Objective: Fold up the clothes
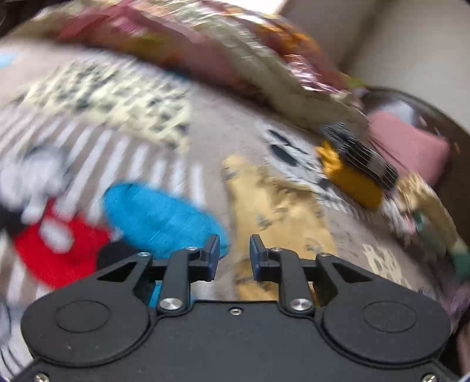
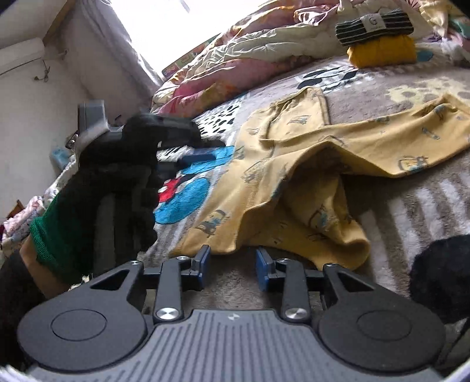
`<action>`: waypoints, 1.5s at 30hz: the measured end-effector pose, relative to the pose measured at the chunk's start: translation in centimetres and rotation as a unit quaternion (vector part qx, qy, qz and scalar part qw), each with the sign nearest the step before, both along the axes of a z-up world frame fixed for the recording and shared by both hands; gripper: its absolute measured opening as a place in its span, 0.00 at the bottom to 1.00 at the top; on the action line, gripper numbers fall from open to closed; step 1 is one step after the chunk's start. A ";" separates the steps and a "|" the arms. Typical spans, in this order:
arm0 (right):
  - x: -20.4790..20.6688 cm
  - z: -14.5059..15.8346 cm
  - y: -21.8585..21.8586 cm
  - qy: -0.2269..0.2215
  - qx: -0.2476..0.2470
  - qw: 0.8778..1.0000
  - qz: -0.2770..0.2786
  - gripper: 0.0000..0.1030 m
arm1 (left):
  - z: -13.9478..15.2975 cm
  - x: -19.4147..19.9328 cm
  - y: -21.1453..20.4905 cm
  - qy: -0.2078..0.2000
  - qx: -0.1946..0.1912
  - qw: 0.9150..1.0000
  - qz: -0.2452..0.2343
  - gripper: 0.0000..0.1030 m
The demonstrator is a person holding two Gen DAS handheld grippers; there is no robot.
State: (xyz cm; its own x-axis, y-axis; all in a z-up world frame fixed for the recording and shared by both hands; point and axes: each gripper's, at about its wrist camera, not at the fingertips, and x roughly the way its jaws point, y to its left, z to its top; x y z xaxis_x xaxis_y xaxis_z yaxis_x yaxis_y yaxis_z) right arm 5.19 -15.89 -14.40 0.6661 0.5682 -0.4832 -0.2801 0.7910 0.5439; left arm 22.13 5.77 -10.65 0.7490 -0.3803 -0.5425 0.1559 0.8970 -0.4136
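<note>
Fleecy cartoon-print blanket (image 2: 396, 205) covers the bed; rumpled yellow printed garment (image 2: 293, 164) lies mid-blanket; left gripper (image 1: 234, 257) and right gripper (image 2: 232, 269) angle downward, jaws apart, empty; gloved left hand (image 2: 129, 164) grips its handle.

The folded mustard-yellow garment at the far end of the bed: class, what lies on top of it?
A folded black striped garment with a light label lies on the folded mustard-yellow garment, covering most of its top. Only the yellow front shows; whatever lies between them is hidden.

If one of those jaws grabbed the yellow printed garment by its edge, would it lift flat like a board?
Probably not. The yellow garment already sags in soft folds over the blanket, so it would likely droop. It looks thin, so probably light. Its near hem bunches, so it may slide rather than roll.
</note>
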 end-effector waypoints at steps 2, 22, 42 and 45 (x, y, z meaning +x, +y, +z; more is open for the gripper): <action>-0.3 0.4 0.3 -0.007 -0.001 1.000 0.014 0.34 | 0.1 0.9 -1.6 0.001 0.016 1.000 -0.027 0.18; -0.8 0.8 -17.0 -0.007 0.010 0.966 -0.260 0.48 | -1.3 -5.1 -0.5 0.021 -0.002 0.999 -0.030 0.31; 5.2 1.1 -19.2 -0.032 -0.033 0.956 -0.289 0.07 | -2.6 -11.5 -2.1 0.032 0.092 0.985 -0.141 0.30; 4.4 3.2 -20.0 -0.064 -0.029 0.954 -0.292 0.07 | -2.8 -11.3 -1.5 0.042 0.074 0.986 -0.145 0.30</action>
